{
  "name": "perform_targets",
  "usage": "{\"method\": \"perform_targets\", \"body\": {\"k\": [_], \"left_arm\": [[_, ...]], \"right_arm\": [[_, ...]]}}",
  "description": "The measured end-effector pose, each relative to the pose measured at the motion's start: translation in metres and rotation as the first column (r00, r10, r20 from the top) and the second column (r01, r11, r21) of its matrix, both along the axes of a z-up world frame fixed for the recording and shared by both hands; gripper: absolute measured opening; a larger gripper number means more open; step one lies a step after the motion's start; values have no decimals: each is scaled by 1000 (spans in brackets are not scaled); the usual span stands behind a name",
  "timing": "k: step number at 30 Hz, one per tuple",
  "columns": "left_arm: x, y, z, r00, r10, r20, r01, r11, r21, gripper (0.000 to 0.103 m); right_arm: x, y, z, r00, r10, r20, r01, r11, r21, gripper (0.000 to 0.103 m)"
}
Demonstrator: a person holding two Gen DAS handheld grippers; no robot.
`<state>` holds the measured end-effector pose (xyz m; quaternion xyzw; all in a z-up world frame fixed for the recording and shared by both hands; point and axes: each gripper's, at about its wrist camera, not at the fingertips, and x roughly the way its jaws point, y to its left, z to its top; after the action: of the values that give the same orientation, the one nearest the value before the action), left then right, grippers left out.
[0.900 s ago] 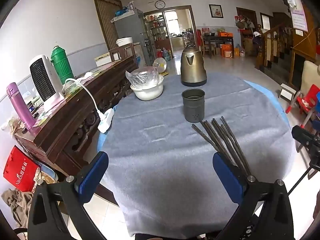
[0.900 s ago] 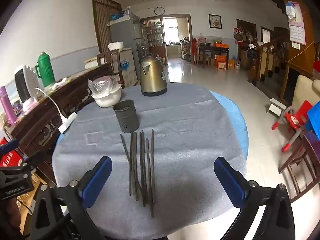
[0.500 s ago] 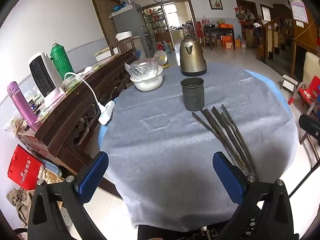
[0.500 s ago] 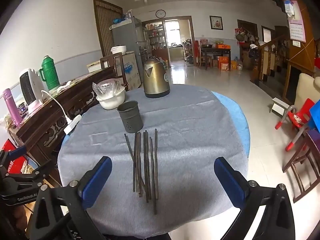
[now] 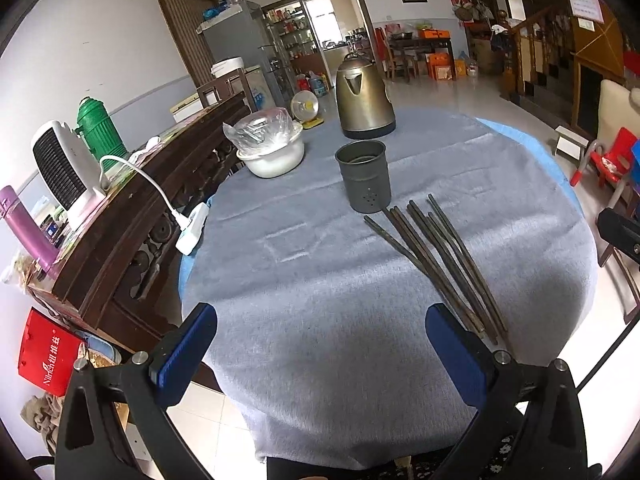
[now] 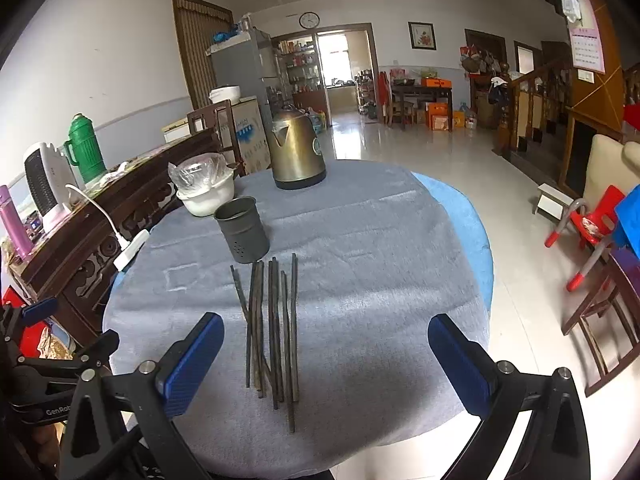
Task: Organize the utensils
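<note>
Several dark chopsticks (image 5: 440, 258) lie side by side on the grey cloth of a round table (image 5: 304, 280), just in front of an upright, empty grey metal holder cup (image 5: 363, 176). In the right wrist view the chopsticks (image 6: 276, 328) and the cup (image 6: 241, 229) show left of centre. My left gripper (image 5: 320, 344) is open and empty above the table's near edge, left of the chopsticks. My right gripper (image 6: 326, 354) is open and empty, with the chopsticks' near ends between its fingers.
A bronze kettle (image 5: 363, 98) and a white bowl covered in plastic (image 5: 270, 146) stand at the table's far side. A dark wooden sideboard (image 5: 132, 216) with a heater, green thermos and white power strip lies left. Red child chairs (image 6: 588, 228) stand right.
Both grippers have pulled back and risen a little, so the table looks smaller and farther. The chopsticks and cup have not moved. Both grippers stay open.
</note>
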<state>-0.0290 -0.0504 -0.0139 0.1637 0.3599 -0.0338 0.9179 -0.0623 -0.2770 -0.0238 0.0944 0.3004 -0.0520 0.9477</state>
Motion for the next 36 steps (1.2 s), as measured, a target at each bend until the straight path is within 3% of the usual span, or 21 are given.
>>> {"method": "perform_targets", "body": {"k": [30,36], "left_arm": [[57,-22,-9,996,-42,-79,41,999,-10,103],[80,-13,-26,978,-70,-194,52,994,-96,103]], "right_arm": [[51,-16,-3,996,-35,-84,35,999,3,103],[69,-19,-11,992,-39,-122,40,999,9,103]]}}
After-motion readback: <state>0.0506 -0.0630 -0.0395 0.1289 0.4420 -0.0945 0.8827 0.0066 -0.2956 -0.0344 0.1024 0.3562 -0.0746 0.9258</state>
